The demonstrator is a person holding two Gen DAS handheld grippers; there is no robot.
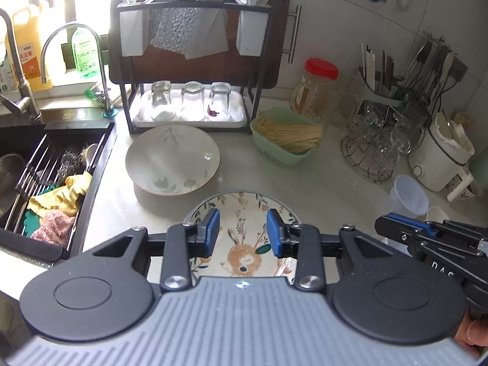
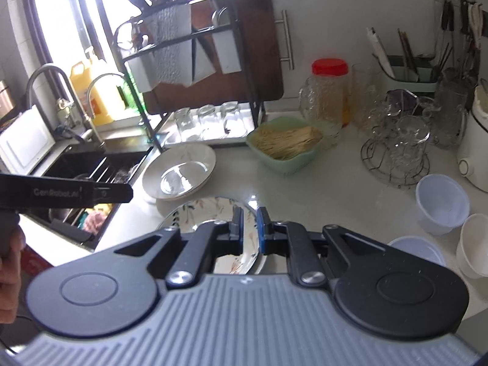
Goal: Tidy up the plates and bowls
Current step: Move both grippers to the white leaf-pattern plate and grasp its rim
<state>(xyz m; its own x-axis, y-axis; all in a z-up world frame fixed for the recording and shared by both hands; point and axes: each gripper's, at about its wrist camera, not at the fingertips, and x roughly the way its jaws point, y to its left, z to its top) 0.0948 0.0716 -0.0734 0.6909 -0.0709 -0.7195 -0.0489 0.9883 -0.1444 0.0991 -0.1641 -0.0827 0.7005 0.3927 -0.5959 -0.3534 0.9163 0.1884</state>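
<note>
The left gripper (image 1: 243, 231) is hovering over the round ceramic plate printed with a brown deer and leaves (image 1: 244, 259), its 2 blue-padded jaws standing partly apart with nothing between them; the plate is showing below through the gap.

The right gripper (image 2: 250, 228) is clamping the right-hand rim of that same deer plate (image 2: 210, 210), its jaws almost together on the thin edge, and the plate is sitting tilted, its gripped side looking raised off the pale countertop (image 2: 305, 189).

Just behind the plate, a wide cream bowl with faint grey leaf prints (image 1: 172, 160) is resting on the counter, near the edge of the black sink (image 1: 58, 140).

Behind the bowl, a black 2-tier dish rack (image 1: 189, 61) is holding 3 upturned clear glasses (image 1: 190, 100).

To the right, a pale green basket of dry noodles (image 1: 286, 135) is sitting beside a red-lidded jar (image 1: 320, 88).

A translucent plastic cup (image 2: 442, 202) and a white cup (image 2: 474, 250) are standing at the counter's right side.
</note>
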